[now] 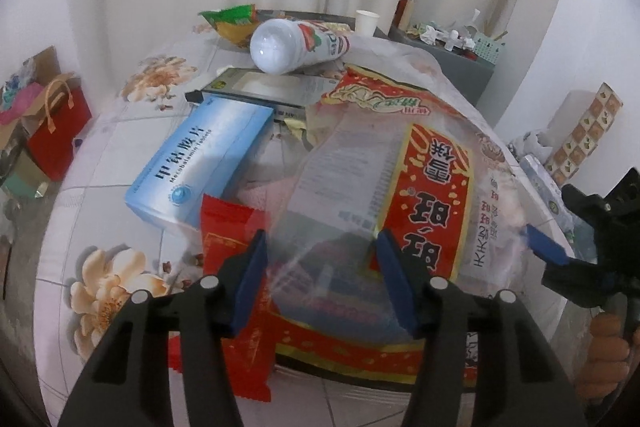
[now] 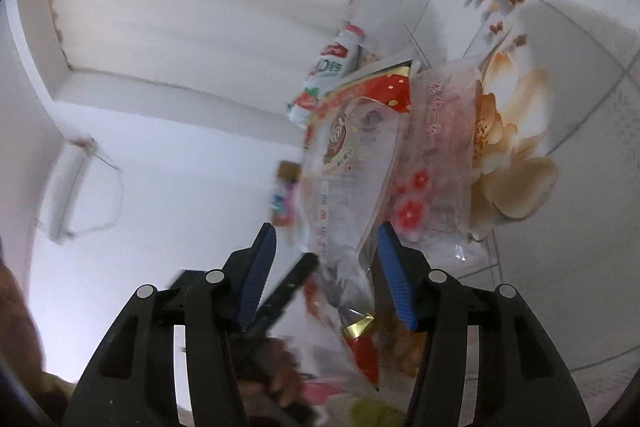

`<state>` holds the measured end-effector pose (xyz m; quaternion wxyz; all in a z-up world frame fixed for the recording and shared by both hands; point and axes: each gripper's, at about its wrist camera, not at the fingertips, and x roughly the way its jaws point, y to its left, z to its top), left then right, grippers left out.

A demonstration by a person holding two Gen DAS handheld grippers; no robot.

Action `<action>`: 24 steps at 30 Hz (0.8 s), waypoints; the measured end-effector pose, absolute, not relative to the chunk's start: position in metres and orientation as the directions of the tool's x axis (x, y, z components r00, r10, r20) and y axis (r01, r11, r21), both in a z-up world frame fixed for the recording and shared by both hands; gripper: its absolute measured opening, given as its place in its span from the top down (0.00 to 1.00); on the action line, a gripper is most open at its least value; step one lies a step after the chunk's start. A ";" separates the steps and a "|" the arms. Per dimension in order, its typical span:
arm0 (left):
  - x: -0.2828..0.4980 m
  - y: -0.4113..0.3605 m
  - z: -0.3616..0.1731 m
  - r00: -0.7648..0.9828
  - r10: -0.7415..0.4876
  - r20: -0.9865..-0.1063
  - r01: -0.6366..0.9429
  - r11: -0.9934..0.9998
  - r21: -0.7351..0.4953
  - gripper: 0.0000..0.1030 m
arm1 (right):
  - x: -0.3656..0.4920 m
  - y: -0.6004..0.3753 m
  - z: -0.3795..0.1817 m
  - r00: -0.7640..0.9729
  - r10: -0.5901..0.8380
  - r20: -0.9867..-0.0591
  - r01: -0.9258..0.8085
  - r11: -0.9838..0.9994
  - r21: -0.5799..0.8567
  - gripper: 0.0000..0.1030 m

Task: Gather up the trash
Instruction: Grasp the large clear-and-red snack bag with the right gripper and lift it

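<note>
The clear red-printed snack bag (image 1: 400, 187) lies on my floral tablecloth (image 1: 120, 155), between the left gripper's (image 1: 322, 281) parted jaws. At 3 o'clock, the right gripper (image 2: 326, 275); I cannot tell its grip.

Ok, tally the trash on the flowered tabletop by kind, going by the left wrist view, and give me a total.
Boxes: 2, the blue tablet box and the dark windowed box
Bottles: 1, the white bottle lying on its side
Paper cups: 1, the white cup
Wrappers and bags: 3, the big clear-and-red bag, the small red wrapper, the green-and-yellow packet
Total: 7
</note>
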<state>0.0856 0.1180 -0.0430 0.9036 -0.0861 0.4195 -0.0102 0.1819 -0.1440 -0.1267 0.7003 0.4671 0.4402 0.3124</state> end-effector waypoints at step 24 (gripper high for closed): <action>0.080 0.126 -0.040 0.674 -0.125 -0.728 -0.056 0.974 -0.219 0.48 | 0.177 -0.095 -0.108 0.357 0.872 -0.334 -0.252 0.434 0.865 0.97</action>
